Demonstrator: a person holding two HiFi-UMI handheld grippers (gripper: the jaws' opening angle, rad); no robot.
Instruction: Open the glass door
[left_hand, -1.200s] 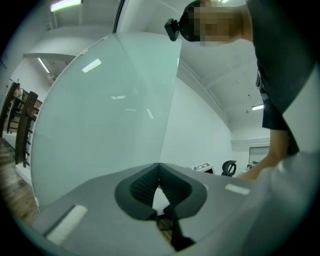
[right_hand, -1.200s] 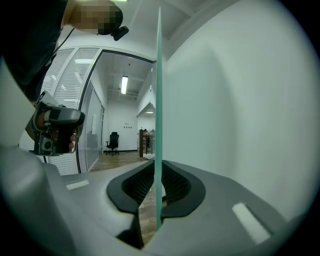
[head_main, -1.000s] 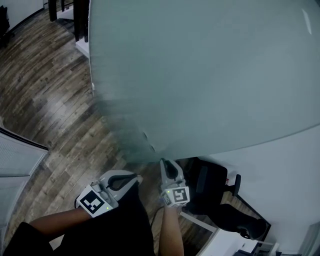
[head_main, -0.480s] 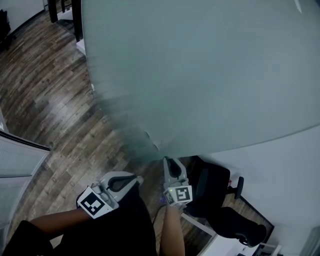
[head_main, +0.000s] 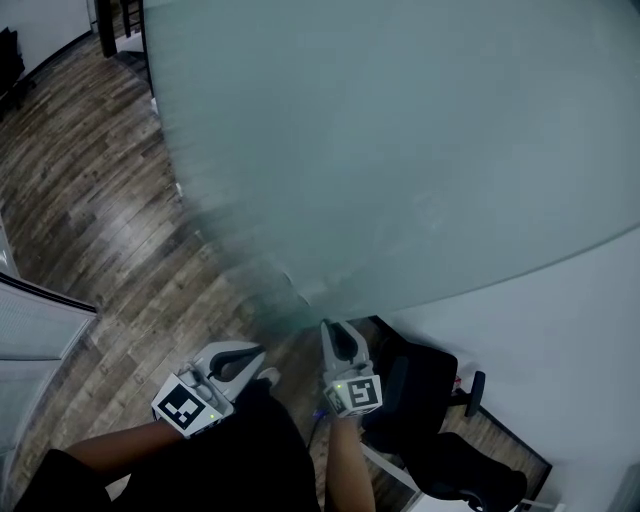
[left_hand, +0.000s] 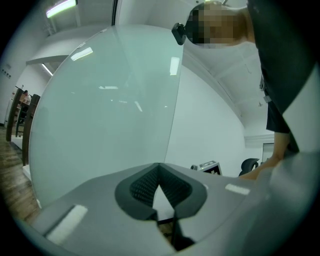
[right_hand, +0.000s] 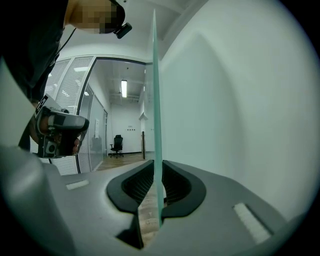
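Swinging wider than a second ago, the glass door (head_main: 400, 150) now covers more of the wooden floor (head_main: 90, 180). The right gripper (head_main: 336, 330) is clamped on the door's near edge, apparently to draw it round. The left gripper (head_main: 250, 358), jaws together and empty, hangs just beside that edge.

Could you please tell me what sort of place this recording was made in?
Most likely an office: a frosted glass door, a black office chair by the white wall, and a wood-look plank floor.
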